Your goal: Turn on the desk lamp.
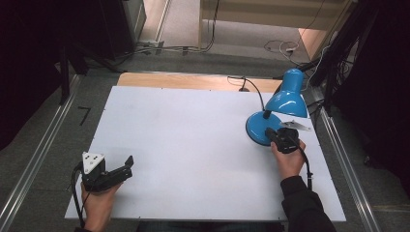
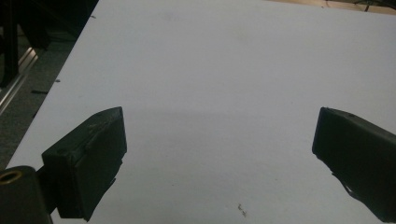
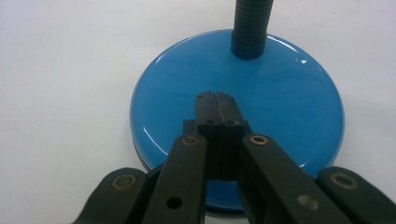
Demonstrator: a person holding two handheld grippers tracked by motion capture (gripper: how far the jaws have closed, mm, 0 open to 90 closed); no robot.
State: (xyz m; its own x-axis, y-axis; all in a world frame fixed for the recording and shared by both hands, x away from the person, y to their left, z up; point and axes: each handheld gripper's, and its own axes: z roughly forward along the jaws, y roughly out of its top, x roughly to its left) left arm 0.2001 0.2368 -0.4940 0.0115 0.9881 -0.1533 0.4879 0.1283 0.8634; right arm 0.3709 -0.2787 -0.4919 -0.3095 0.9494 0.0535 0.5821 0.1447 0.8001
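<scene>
At the right side of the white table (image 1: pixel 193 145) stands a blue desk lamp (image 1: pixel 285 104), its round base (image 3: pixel 238 116) flat on the tabletop, a ribbed neck (image 3: pixel 251 25) rising from the far part of the base and its shade leaning over toward the right edge. The right gripper (image 3: pixel 215 100) sits over the middle of the base with its jaws pressed together, nothing between them. Near the table's front left corner the left gripper (image 1: pixel 126 166) rests low over bare tabletop, well apart from the lamp, its jaws spread wide and empty.
</scene>
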